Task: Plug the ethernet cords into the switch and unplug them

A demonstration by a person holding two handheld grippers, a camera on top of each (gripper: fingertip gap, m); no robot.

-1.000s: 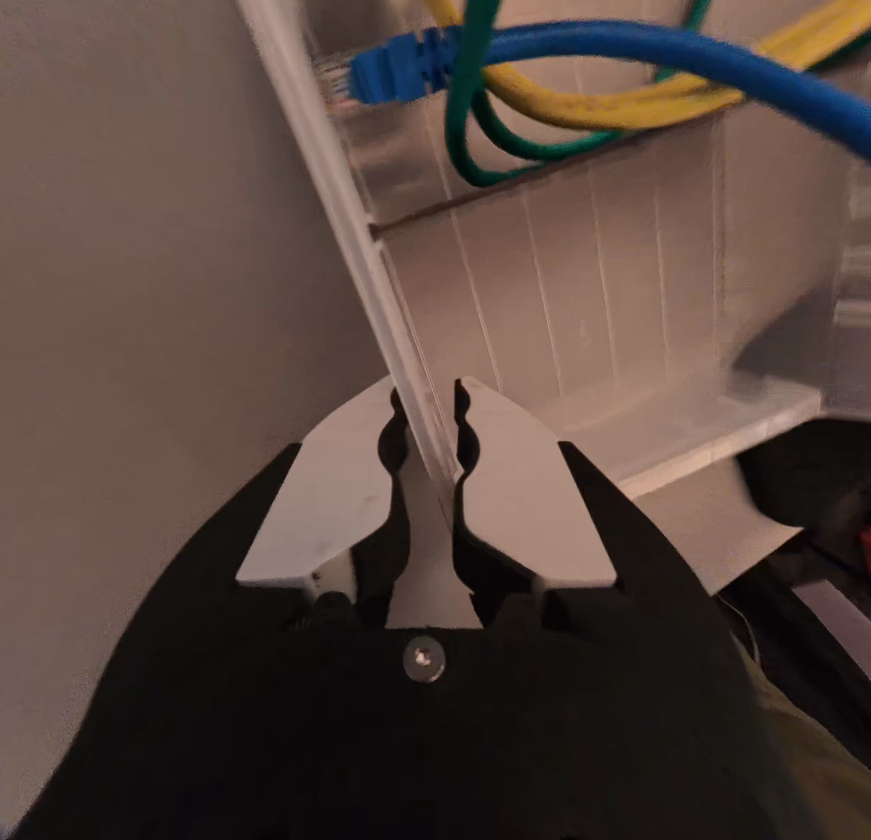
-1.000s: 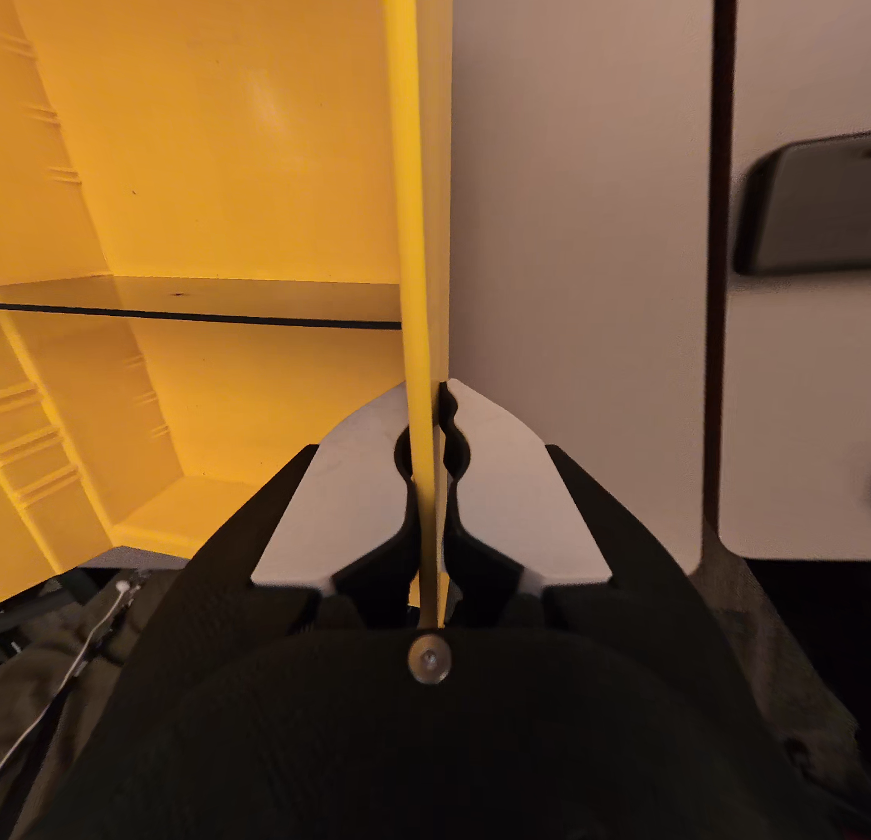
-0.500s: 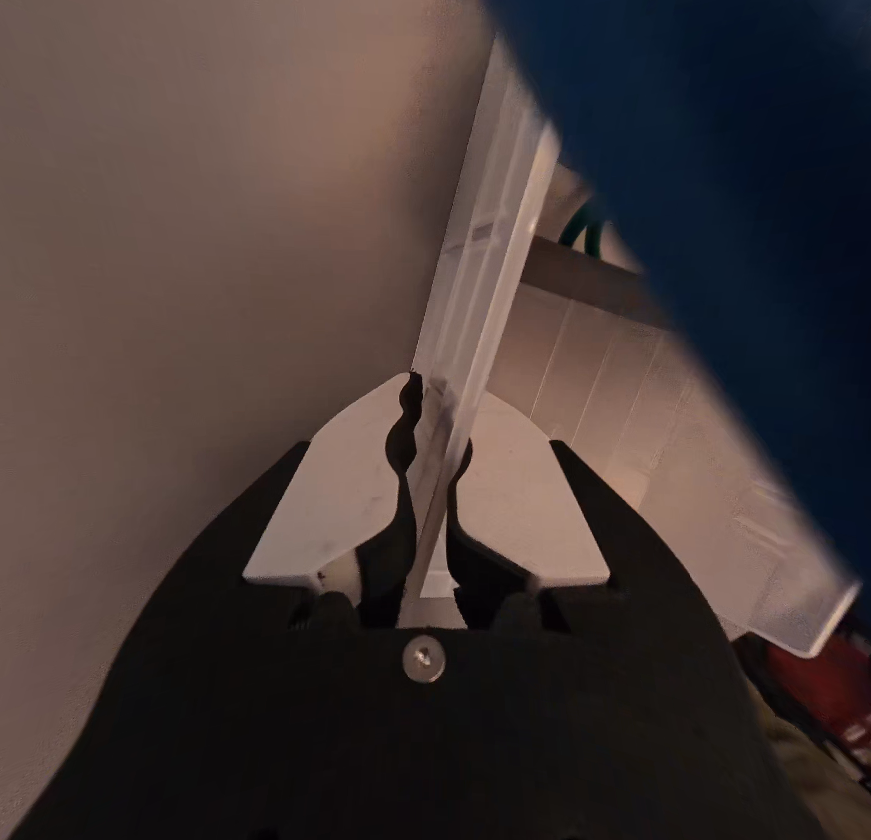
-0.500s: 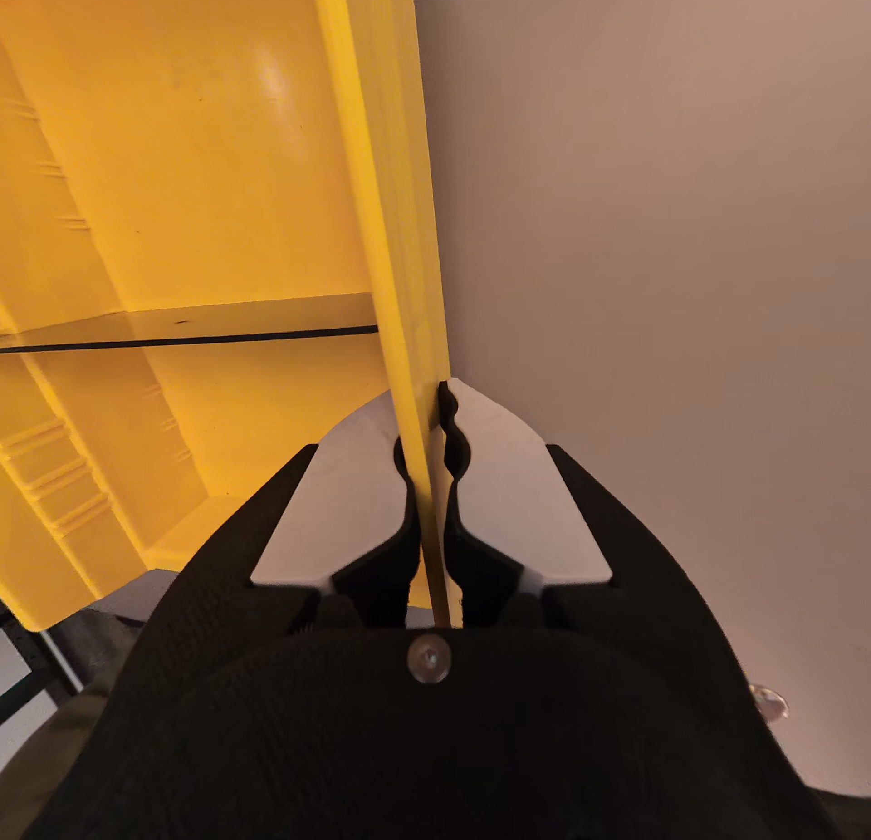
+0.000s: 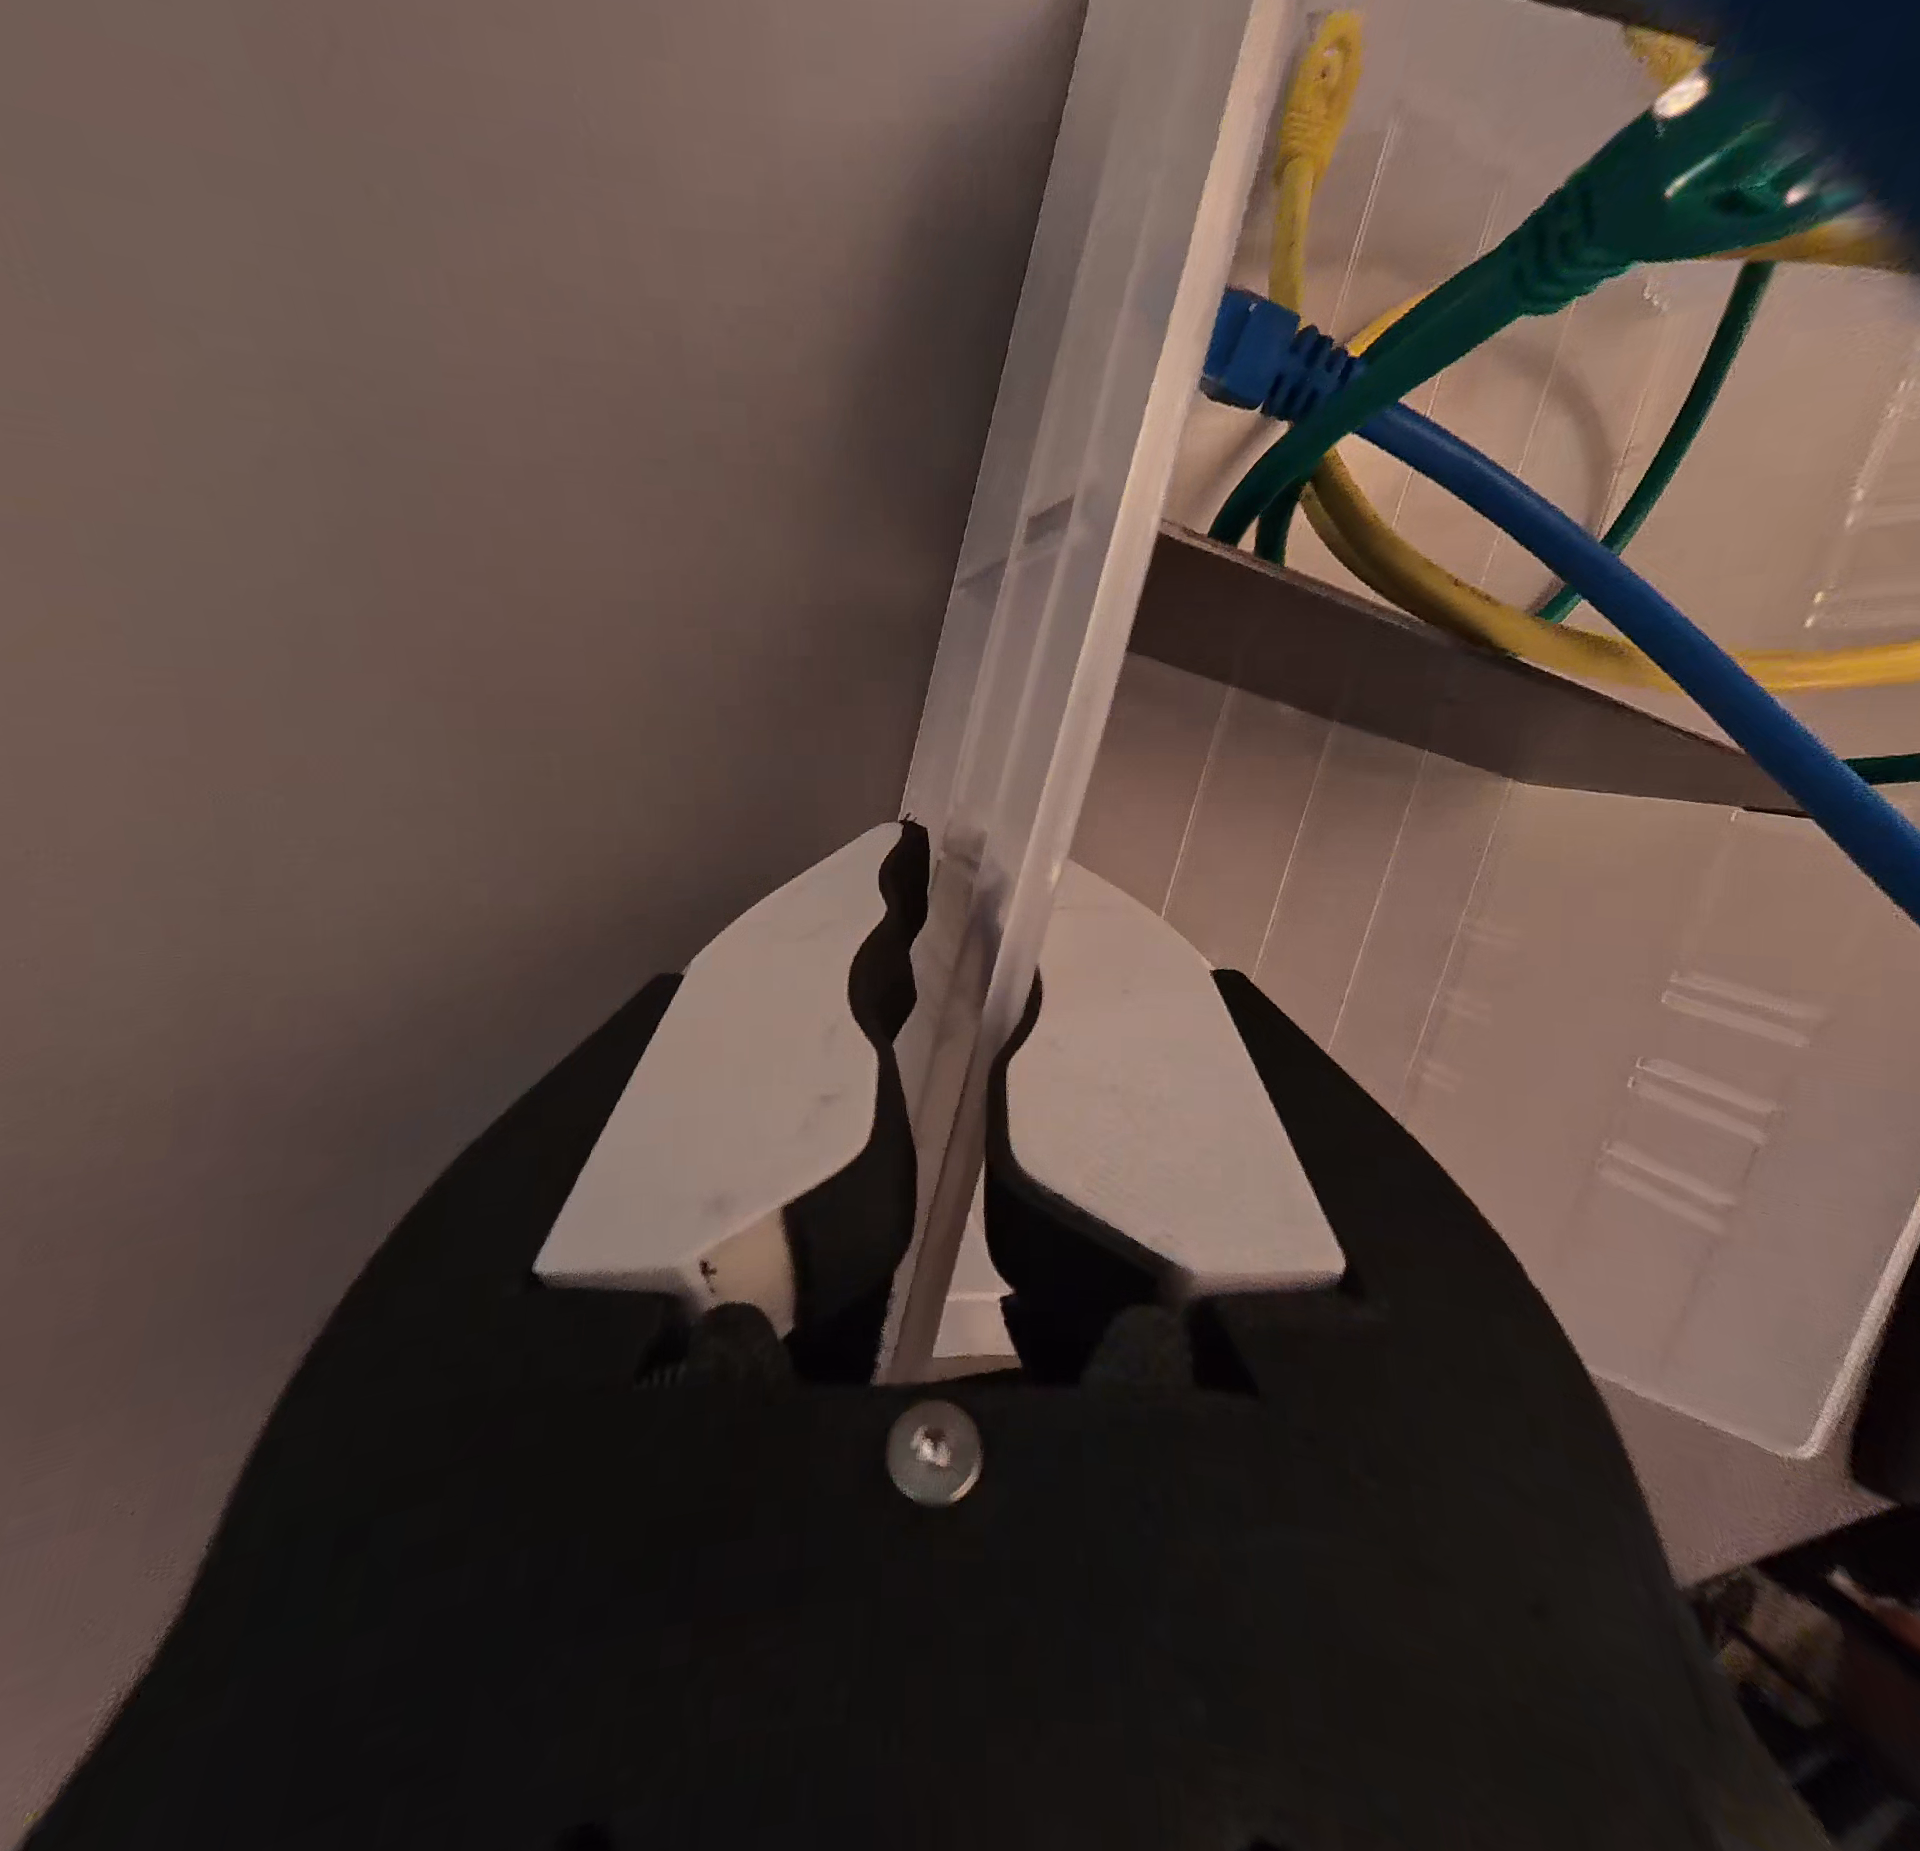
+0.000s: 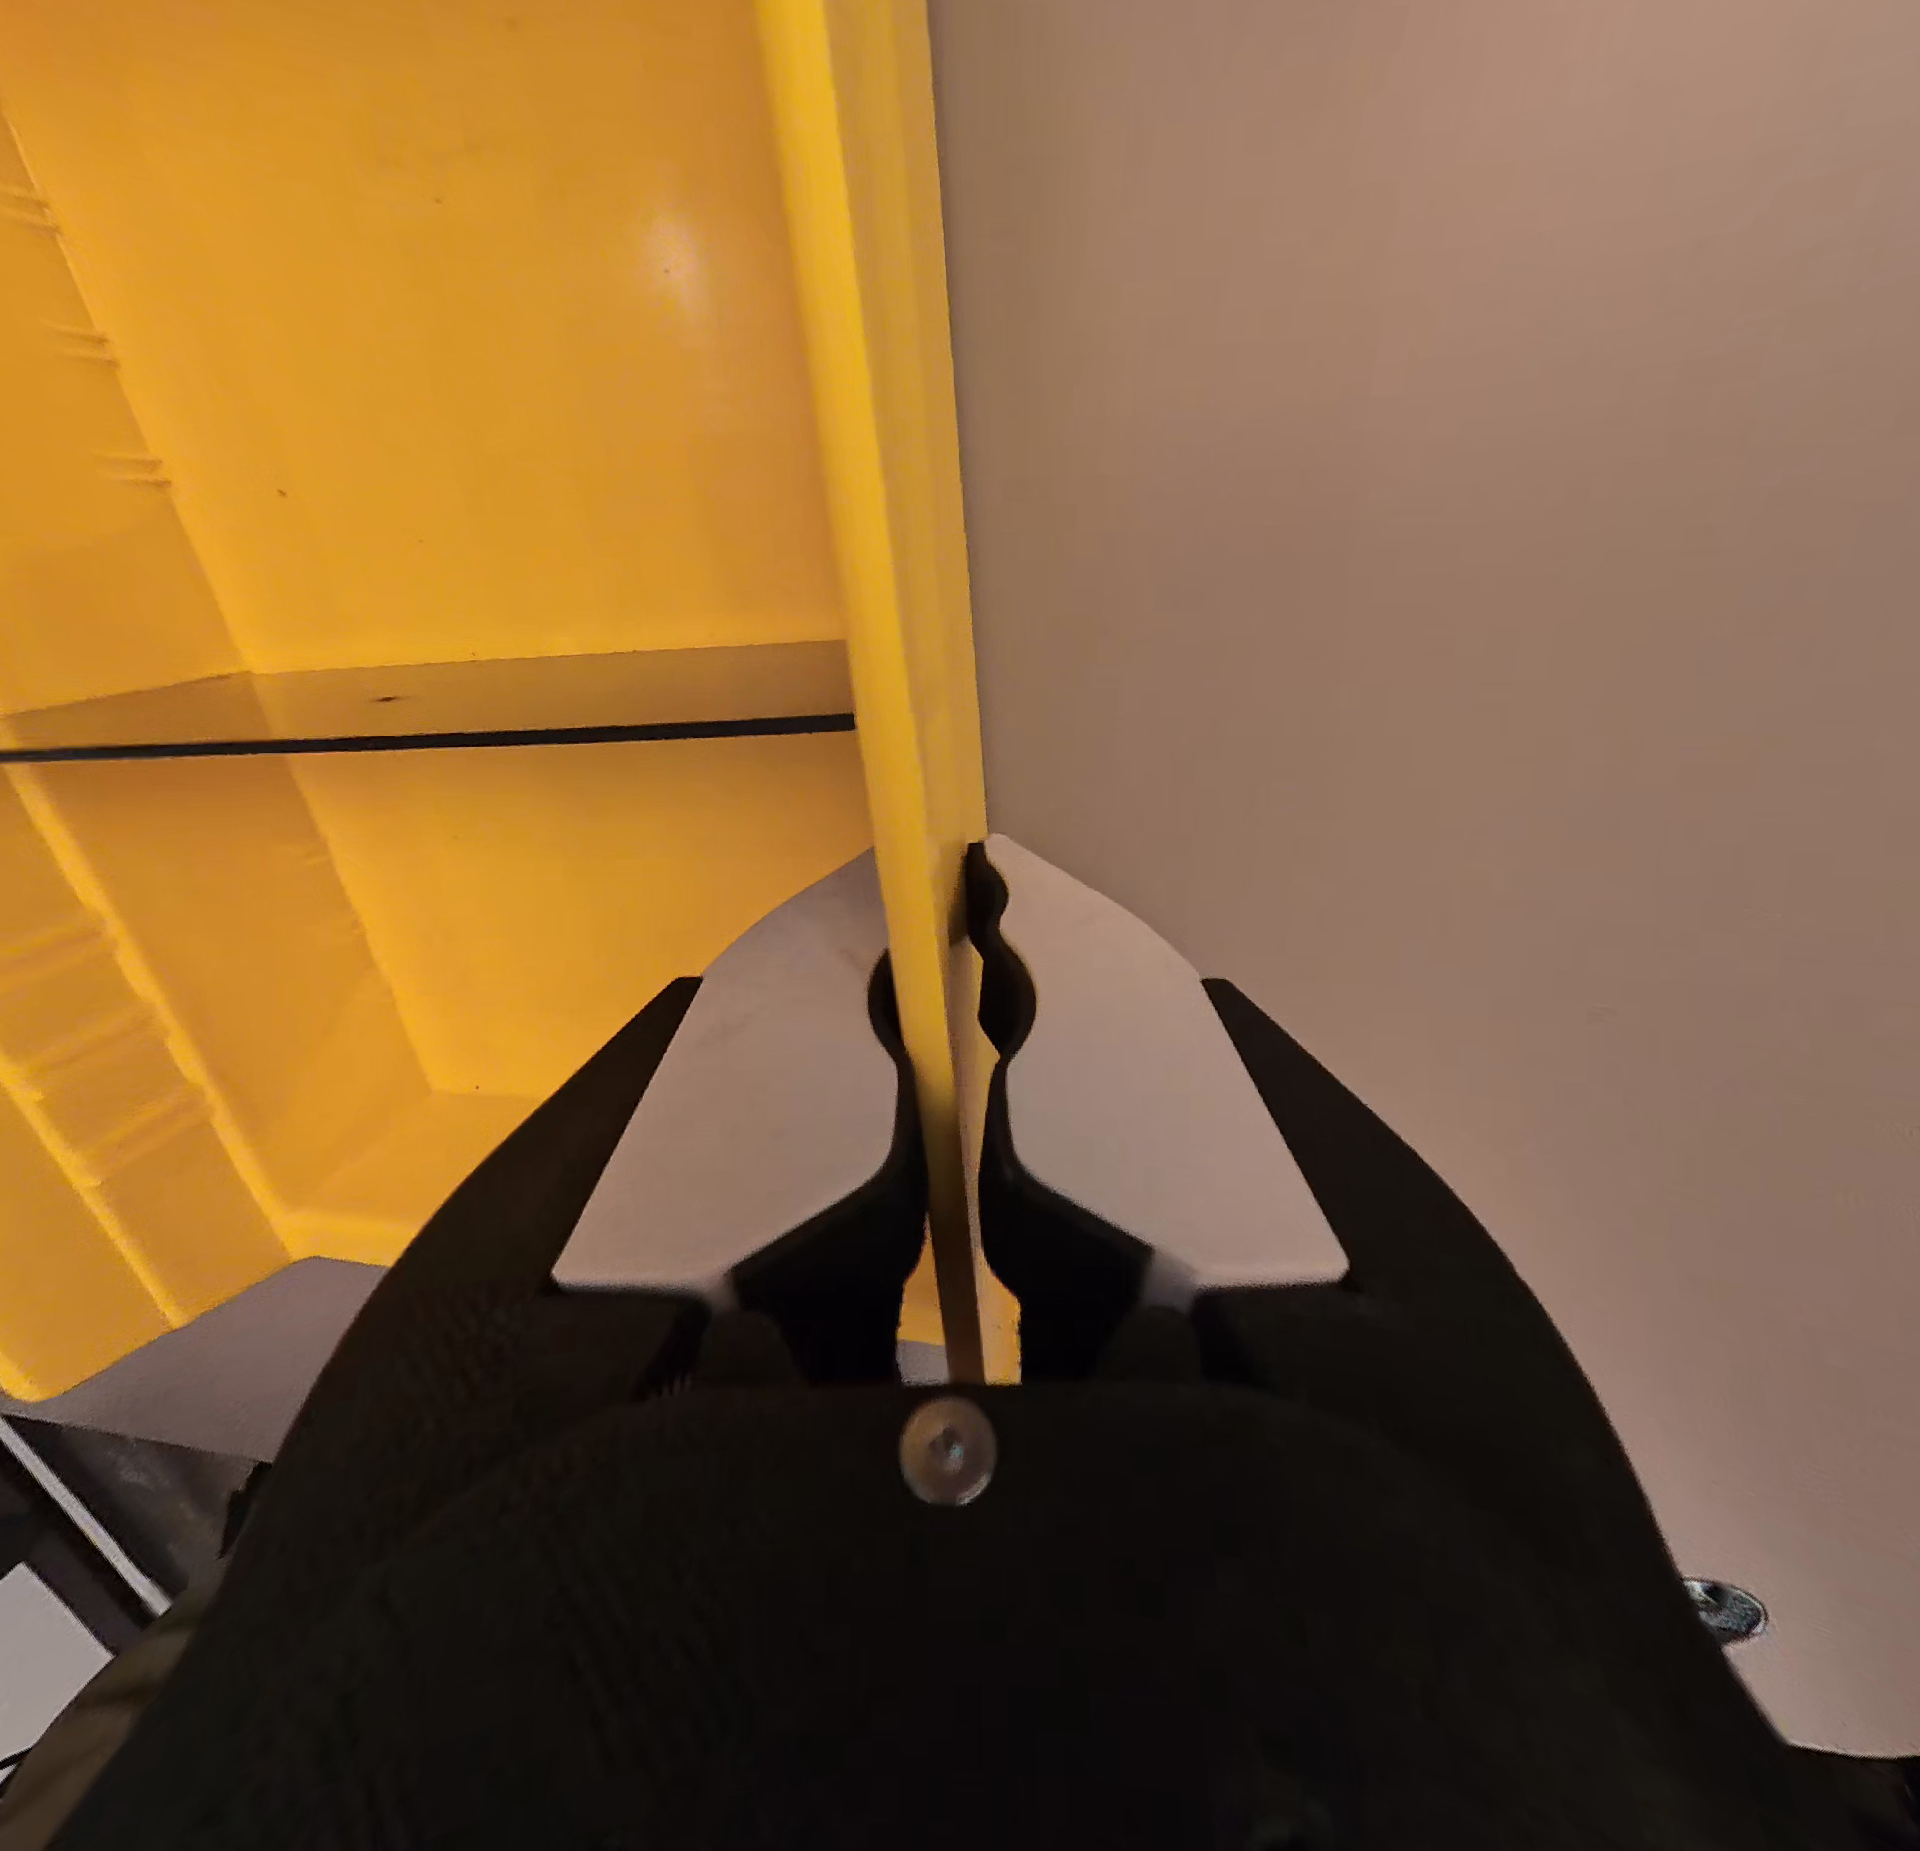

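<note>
Jaws both clamped on bin rims; blue blur gone, cords (image 5: 1558, 648) visible again.

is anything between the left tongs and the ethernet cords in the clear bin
Yes. The left tongs are shut on the clear bin's rim, so that wall stands between them and the blue cord, yellow cord and green cord inside. No switch is visible.

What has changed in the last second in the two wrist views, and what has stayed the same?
The clear plastic bin in the left gripper has tilted from leaning left to leaning right, and its blue, green and yellow ethernet cords have shifted. The yellow plastic bin has swung slightly. Both grippers, the right gripper too, stay shut on the bin walls.
</note>
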